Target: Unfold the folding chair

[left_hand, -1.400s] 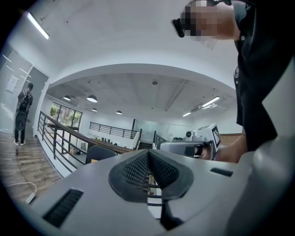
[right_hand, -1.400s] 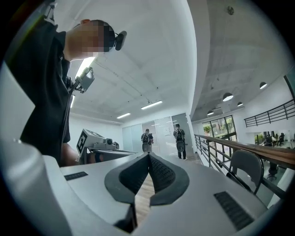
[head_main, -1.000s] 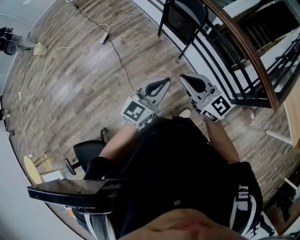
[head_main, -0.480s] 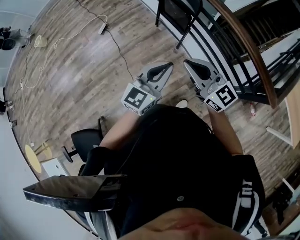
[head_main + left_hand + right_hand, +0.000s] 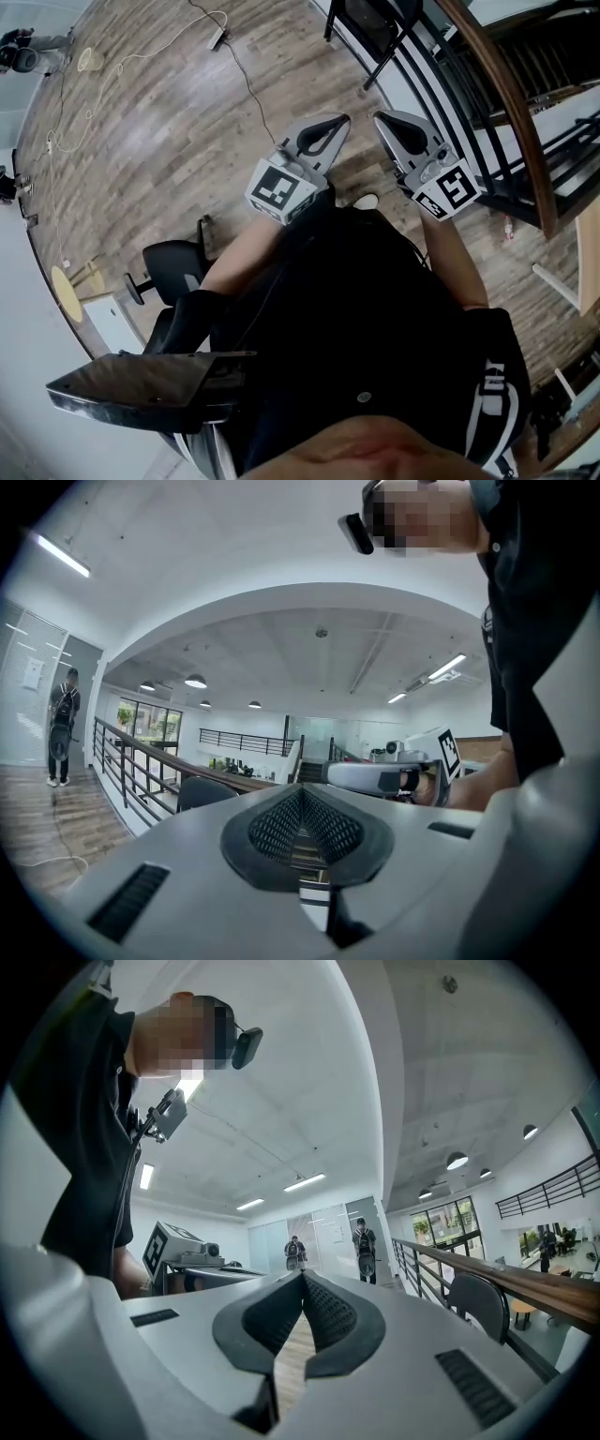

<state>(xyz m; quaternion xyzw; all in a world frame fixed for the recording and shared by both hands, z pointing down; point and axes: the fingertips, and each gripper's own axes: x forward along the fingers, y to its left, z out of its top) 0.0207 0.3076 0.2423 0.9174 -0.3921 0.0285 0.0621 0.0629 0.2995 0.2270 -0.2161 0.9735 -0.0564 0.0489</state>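
Head view is filled mostly by a wood-plank floor [image 5: 159, 131], which is spread out to the left of a black railing [image 5: 511, 112] topped by a brown handrail. The railing is taken as the landmark throughout. A person in black clothing [image 5: 356, 337] is seen from above, standing on the floor side of the railing and near it.

The folding chair [image 5: 375, 28] is found at the top edge of this view, upright on the floor and just beside the railing; whether it is folded or opened cannot be told. It is well apart from both grippers. In the right gripper view its rounded dark back [image 5: 478, 1302] is seen directly against the railing's bars.

A black office chair [image 5: 173, 272] is placed well away from the railing, at the person's left.

The left gripper [image 5: 342, 120] and the right gripper [image 5: 380, 117] are held side by side in front of the person, with the right one nearer the railing. Both are pointed along the railing toward the folding chair. In the left gripper view the jaws are seen pressed together with nothing between them. The same is shown for the right gripper's jaws in the right gripper view.

A thin cable [image 5: 246, 89] is laid across the floor, far from the railing.
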